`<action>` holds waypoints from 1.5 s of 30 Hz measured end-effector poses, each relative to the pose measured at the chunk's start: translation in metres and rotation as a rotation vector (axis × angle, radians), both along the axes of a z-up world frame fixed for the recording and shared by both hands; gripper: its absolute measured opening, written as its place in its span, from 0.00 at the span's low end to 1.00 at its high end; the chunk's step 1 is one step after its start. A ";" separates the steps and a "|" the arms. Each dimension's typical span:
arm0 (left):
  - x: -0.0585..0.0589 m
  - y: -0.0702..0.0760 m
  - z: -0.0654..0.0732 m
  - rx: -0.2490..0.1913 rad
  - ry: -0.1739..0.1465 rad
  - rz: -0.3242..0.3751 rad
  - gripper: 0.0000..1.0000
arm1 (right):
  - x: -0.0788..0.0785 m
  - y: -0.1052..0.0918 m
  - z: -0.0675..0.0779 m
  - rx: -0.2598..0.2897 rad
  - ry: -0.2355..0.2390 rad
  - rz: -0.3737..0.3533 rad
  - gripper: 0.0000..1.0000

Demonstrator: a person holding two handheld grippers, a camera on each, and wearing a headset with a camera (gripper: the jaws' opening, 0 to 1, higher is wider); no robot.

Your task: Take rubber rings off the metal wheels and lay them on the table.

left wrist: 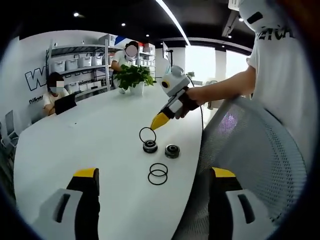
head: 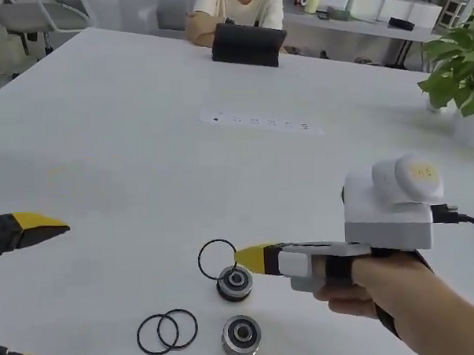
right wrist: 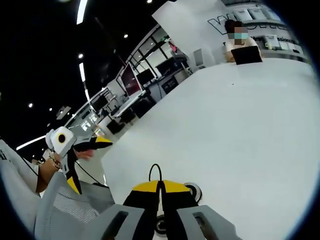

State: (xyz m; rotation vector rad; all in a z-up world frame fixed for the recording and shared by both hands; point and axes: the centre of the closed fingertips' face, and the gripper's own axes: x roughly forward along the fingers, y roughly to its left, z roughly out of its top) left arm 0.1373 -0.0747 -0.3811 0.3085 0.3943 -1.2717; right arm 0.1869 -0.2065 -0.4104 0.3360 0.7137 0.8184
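Observation:
My right gripper (head: 242,257) is shut on a thin black rubber ring (head: 199,260), which stands upright just above a metal wheel (head: 234,282). A second metal wheel (head: 241,336) lies nearer to me. Two loose rubber rings (head: 138,336) overlap flat on the white table (head: 142,174), left of the wheels. My left gripper (head: 65,297) is open at the left edge, well away from them. The left gripper view shows its jaws wide apart, the right gripper (left wrist: 156,124), the held ring (left wrist: 140,134), both wheels (left wrist: 150,146) (left wrist: 172,150) and the laid rings (left wrist: 149,177). The right gripper view shows the shut jaws (right wrist: 161,186) with the ring (right wrist: 155,165) between them.
A flush socket strip (head: 254,120) sits mid-table. At the far edge a person sits behind a black tablet case (head: 244,43). A potted plant (head: 456,66) stands at the far right. A mesh chair (left wrist: 250,150) is beside the table edge.

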 end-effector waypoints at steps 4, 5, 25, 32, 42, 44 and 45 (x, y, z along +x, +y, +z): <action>-0.005 0.003 -0.010 0.016 0.025 0.011 0.92 | -0.002 0.005 0.001 0.006 -0.001 0.015 0.00; -0.006 0.003 -0.011 0.015 0.030 0.012 0.92 | -0.003 0.006 0.001 0.007 -0.001 0.018 0.00; -0.013 0.003 -0.022 0.007 0.071 0.032 0.96 | -0.020 0.035 -0.004 0.012 0.018 0.119 0.00; -0.016 -0.001 -0.022 -0.002 0.077 0.021 0.98 | -0.029 0.047 -0.011 0.010 0.038 0.155 0.00; -0.018 0.000 -0.025 0.007 0.080 0.018 0.98 | -0.037 0.058 -0.027 -0.022 0.066 0.187 0.00; -0.018 0.000 -0.026 0.008 0.081 0.019 0.98 | -0.038 0.058 -0.031 -0.037 0.071 0.188 0.00; -0.018 0.000 -0.026 0.008 0.082 0.020 0.98 | -0.038 0.058 -0.032 -0.039 0.074 0.188 0.00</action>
